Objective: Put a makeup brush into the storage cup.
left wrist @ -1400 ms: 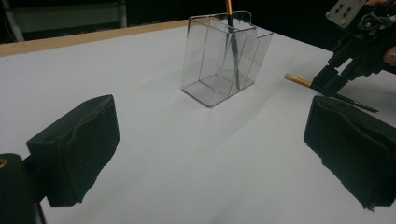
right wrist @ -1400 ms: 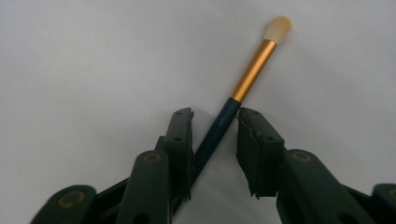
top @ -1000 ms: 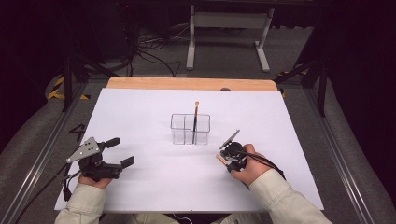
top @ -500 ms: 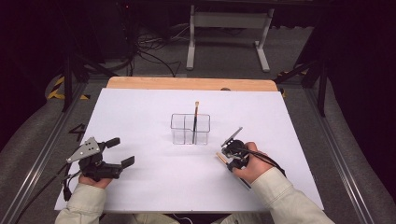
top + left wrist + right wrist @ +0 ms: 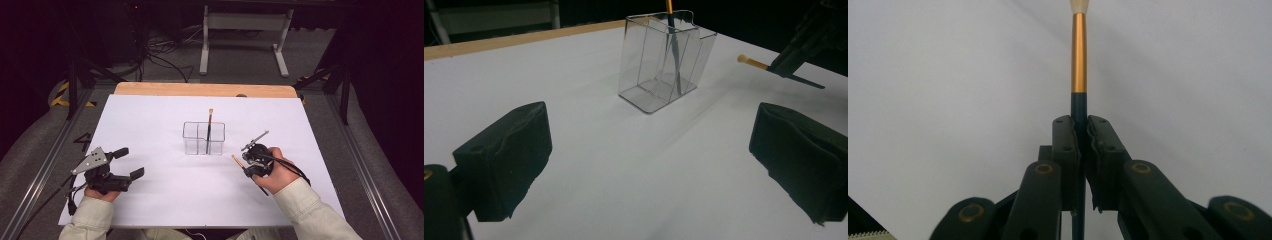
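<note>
White sheet-covered table (image 5: 165,200), clear plastic divided box (image 5: 203,138) mid-table with one dark brush (image 5: 209,131) upright inside, seemingly the middle slot. Left gripper (image 5: 126,164) near-left, jaws wide, empty. Right gripper (image 5: 1082,137) clamps a gold-ferruled brush (image 5: 1078,52) right of the box

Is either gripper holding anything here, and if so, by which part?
The right gripper is shut on a thin brush with a dark handle and gold ferrule, clamped on the handle just below the ferrule. The left gripper is open, holding nothing.
</note>
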Demonstrator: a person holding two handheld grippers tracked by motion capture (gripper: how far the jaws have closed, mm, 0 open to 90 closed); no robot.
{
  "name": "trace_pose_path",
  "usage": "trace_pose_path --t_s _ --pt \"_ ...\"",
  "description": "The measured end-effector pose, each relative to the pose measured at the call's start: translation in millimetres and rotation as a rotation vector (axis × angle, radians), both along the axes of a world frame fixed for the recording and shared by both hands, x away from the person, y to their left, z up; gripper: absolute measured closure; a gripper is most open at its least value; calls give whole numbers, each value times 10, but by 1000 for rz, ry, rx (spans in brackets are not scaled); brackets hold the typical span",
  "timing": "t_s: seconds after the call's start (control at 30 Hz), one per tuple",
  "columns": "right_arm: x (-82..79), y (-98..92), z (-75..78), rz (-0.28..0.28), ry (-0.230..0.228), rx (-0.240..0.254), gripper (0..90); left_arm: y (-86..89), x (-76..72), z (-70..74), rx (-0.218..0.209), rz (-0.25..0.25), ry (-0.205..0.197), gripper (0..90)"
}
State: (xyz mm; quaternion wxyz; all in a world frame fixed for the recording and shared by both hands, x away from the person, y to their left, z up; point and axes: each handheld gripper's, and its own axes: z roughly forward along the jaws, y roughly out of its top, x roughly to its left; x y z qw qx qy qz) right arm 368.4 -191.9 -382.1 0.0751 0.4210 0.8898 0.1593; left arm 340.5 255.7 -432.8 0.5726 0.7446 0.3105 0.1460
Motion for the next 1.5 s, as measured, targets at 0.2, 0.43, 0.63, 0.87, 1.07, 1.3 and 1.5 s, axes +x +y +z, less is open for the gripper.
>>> trace_pose_path --t_s 0.2,0.43,0.63,0.87,1.07,1.3,1.5 --pt "-35 -48 118 17 -85 76 838 0 -4 1 -3 2 1 42" --pt "-75 -103 222 30 -173 151 837 -2 -3 0 -2 3 1 42" --pt "-108 -129 266 45 -245 197 837 1 -1 0 2 0 0 42" --pt "-143 -170 331 70 -329 272 837 -1 -4 0 -3 3 1 42" --pt "-160 -220 338 103 -392 342 837 0 -3 -1 -3 2 1 42" --pt "-201 -289 365 145 -474 449 837 0 -2 -1 -2 1 1 42" --pt "-220 -343 354 199 -538 526 837 2 -1 -1 3 0 0 42"
